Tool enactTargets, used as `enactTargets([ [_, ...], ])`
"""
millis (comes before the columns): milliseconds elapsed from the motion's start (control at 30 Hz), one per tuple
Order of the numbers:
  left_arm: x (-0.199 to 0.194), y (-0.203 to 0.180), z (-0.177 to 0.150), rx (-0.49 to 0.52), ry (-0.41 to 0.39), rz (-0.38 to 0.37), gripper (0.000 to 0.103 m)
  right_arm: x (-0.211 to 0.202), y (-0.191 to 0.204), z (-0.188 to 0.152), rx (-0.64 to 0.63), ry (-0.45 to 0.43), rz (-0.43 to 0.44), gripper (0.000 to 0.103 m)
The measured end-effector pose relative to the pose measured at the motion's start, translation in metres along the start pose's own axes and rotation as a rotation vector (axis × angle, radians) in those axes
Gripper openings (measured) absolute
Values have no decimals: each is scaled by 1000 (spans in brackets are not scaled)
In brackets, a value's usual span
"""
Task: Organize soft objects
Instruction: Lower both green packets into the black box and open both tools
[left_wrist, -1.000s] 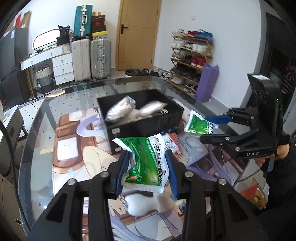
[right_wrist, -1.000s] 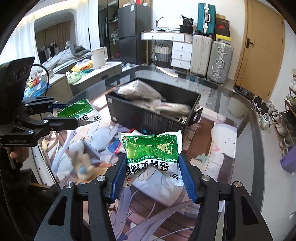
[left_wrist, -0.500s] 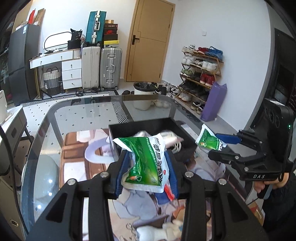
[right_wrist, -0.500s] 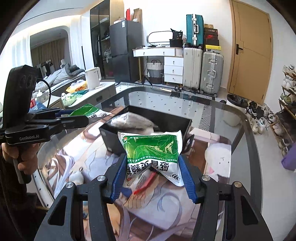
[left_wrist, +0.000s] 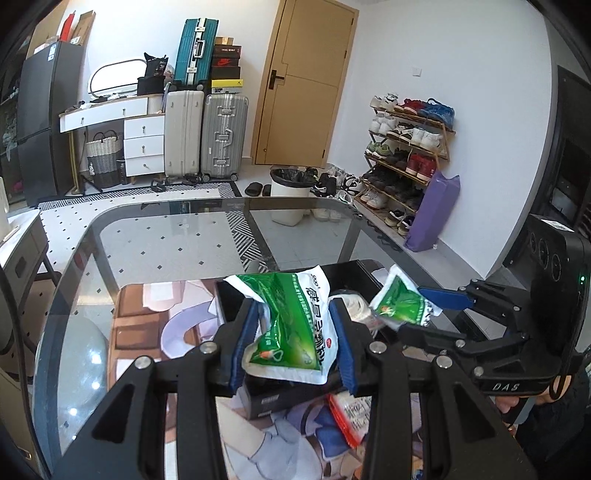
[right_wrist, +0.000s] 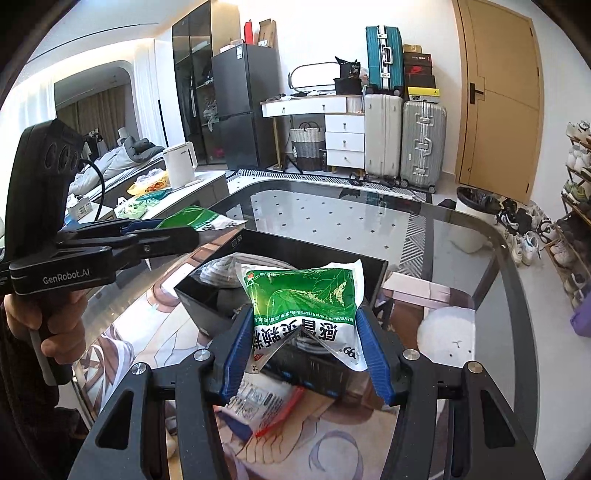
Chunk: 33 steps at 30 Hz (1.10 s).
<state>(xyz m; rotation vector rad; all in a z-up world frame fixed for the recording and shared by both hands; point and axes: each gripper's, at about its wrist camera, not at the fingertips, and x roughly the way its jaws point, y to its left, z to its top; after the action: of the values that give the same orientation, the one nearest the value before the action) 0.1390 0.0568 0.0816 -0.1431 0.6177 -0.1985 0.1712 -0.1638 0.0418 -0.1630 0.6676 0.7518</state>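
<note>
From the left wrist, the left gripper (left_wrist: 291, 341) is clenched on a green-and-white soft packet (left_wrist: 291, 325), its blue pads (left_wrist: 242, 347) pinching the pouch by its two side edges so that the body bulges upward between them. The packet hangs above the near wall of the black bin (left_wrist: 280, 398) on the glass table (left_wrist: 162, 236); that height looks chosen to clear the rim before lowering — a judgement, not something shown. To the right, the right gripper (left_wrist: 413, 314) holds a second green packet (left_wrist: 404, 304) over the bin's right side. A red-and-white pouch (left_wrist: 349, 417) lies on the printed mat (left_wrist: 147, 325) just in front of the bin, not yet collected.

From the right wrist, the right gripper (right_wrist: 306, 350) is likewise closed on its green packet (right_wrist: 306, 302), gripped at the lower corners, so the bottom seam has folded into a notch while the top stands upright. It sits over the bin's (right_wrist: 332, 258) near wall, where grey bagged items (right_wrist: 221, 269) already lie inside. The left gripper (right_wrist: 177, 234) reaches in from the left with its own packet (right_wrist: 195, 218) above the bin's far-left corner. The loose pouch (right_wrist: 266, 406) shows below the pads, on the mat — probably next to be picked up.
</note>
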Motion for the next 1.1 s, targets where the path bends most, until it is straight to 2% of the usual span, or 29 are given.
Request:
enactTargets([
  [333, 32, 6, 7, -16, 38, -3, 38, 30, -9, 11, -20, 23, -27, 56],
  [567, 52, 9, 2, -30, 88, 2, 38, 56, -4, 14, -78, 57, -66, 56],
  [667, 61, 8, -2, -33, 122, -18, 39, 65, -2, 14, -102, 73, -73, 56],
  [800, 65, 5, -6, -17, 133, -3, 41, 72, -3, 13, -109, 80, -76, 59],
  [867, 65, 3, -5, -10, 140, -7, 44, 70, -1, 12, -118, 64, -80, 66],
  [967, 62, -2, -6, 12, 139, -13, 58, 61, 3, 11, -141, 29, -95, 84],
  [1000, 60, -4, -6, 21, 134, -1, 66, 58, 4, 11, -146, 25, -110, 87],
  [1067, 55, -6, -7, 30, 120, 18, 70, 51, 4, 9, -140, 26, -131, 88],
  [1100, 53, -6, -7, 29, 115, 10, 76, 48, 2, 8, -125, 28, -133, 90],
])
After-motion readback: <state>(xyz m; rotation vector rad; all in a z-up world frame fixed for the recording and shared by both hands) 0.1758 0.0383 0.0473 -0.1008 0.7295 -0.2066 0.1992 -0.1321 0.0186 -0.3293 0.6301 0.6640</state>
